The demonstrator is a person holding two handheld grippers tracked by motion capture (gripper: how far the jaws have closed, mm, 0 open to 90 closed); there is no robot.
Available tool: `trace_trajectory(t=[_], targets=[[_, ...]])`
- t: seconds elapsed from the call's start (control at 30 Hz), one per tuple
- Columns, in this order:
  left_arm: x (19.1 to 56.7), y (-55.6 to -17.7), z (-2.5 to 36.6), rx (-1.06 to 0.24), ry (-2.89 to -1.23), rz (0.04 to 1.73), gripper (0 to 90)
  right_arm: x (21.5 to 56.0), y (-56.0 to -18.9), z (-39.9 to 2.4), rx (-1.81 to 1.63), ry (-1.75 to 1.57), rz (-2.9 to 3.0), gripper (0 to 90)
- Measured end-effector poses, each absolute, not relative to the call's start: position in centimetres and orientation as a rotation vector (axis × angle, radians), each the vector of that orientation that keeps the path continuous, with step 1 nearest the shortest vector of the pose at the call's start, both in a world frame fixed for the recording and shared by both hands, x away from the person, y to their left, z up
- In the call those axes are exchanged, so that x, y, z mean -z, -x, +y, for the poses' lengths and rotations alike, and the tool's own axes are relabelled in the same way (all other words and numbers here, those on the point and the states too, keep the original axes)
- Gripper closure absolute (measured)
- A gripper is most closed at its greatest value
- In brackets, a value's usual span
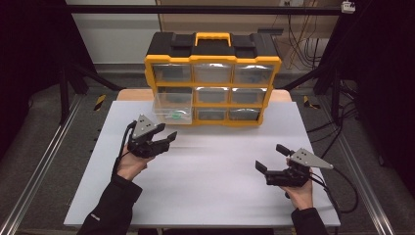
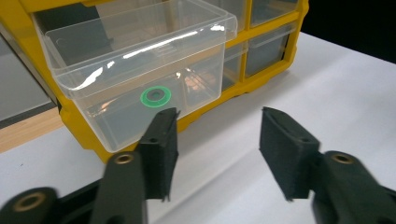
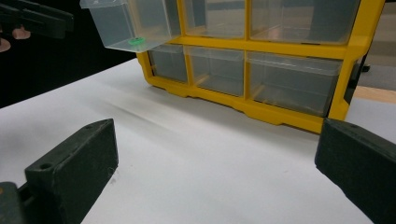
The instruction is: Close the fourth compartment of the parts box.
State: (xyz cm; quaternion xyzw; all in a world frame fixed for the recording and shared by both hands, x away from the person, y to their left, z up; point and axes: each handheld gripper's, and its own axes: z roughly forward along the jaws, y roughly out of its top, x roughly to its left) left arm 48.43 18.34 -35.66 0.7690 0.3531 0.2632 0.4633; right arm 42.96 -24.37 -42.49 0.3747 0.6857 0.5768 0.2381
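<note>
A yellow and black drawer organizer (image 1: 213, 63) stands at the far side of the white table top (image 1: 210, 186). Its left middle clear drawer (image 1: 172, 107) is pulled out, and a small green ring (image 2: 156, 96) lies on the drawer's floor. My left gripper (image 1: 167, 131) hovers just in front of that drawer, open partway with nothing between its jaws. In the left gripper view the drawer (image 2: 140, 60) sits just beyond the fingertips. My right gripper (image 1: 270, 156) rests low at the right of the table, open wide and holding nothing. The right gripper view shows the ring (image 3: 136, 41) through the drawer's clear bottom.
The organizer's other clear drawers (image 3: 285, 81) are pushed in. A yellow carry handle (image 1: 213, 38) tops the case. Cables trail from both grippers toward the table's near edge. Metal rails (image 1: 34, 176) run along both sides of the table.
</note>
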Motion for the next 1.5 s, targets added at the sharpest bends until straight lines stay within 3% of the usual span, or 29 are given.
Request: trace_trajectory(t=[0.47, 0.73, 1.5], targets=[[36.2, -50.1, 17.9, -0.671, -1.932, 0.909, 77.0, 42.7, -43.0, -24.1, -1.578, -1.033, 1.885, 0.0], [36.3, -51.3, 18.1, -0.683, -1.919, 0.937, 87.2, 42.8, -43.1, -24.2, -1.576, -1.029, 1.887, 0.0], [35.6, -53.3, 17.7, -0.701, -1.928, 0.932, 89.1, 42.7, -43.0, -24.3, -1.576, -1.032, 1.881, 0.0]])
